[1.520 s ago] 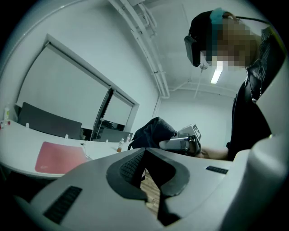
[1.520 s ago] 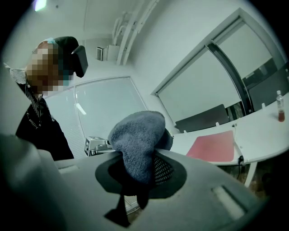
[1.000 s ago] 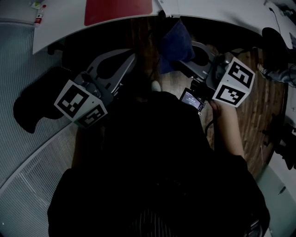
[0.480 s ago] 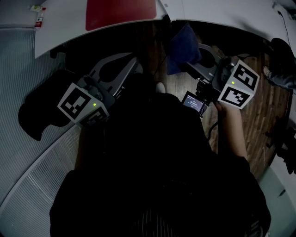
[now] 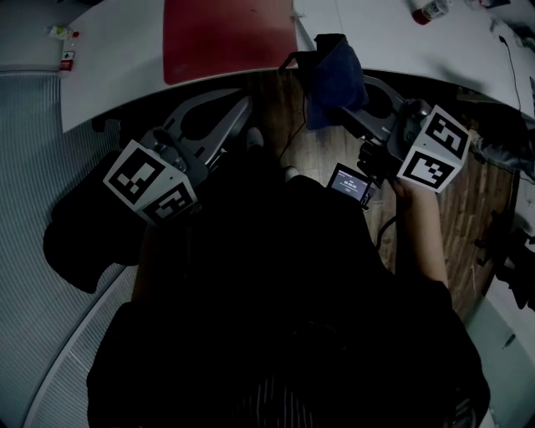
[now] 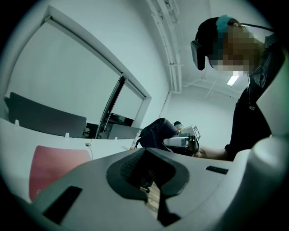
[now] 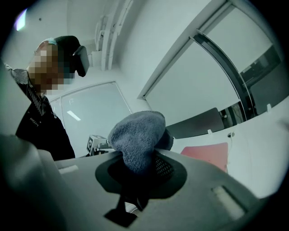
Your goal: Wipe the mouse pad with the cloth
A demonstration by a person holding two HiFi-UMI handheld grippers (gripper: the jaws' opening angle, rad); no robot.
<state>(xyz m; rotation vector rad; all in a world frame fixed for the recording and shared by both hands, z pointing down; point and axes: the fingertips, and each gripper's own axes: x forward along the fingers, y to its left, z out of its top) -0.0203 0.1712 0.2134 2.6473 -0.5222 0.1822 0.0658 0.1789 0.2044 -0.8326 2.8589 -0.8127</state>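
The red mouse pad [image 5: 226, 38] lies flat on the white table [image 5: 117, 58] at the top of the head view. It also shows low in the left gripper view [image 6: 54, 169] and the right gripper view [image 7: 205, 153]. My right gripper [image 5: 344, 102] is shut on a dark blue cloth [image 5: 330, 71], bunched between its jaws [image 7: 137, 137], held just off the table's near edge, right of the pad. My left gripper [image 5: 241, 107] is shut with nothing in it, below the pad's near edge. The cloth [image 6: 156, 133] is also visible from the left gripper view.
A bottle [image 5: 430, 10] lies at the table's far right. Small items [image 5: 65, 33] sit at its left end. A black chair [image 5: 79, 242] stands to my left, over grey flooring. Wooden floor [image 5: 468, 209] and a cable [image 5: 292, 134] lie below the table edge.
The table and red pad have come further into view. Both grippers have moved forward toward the table edge, the right one still carrying the cloth.
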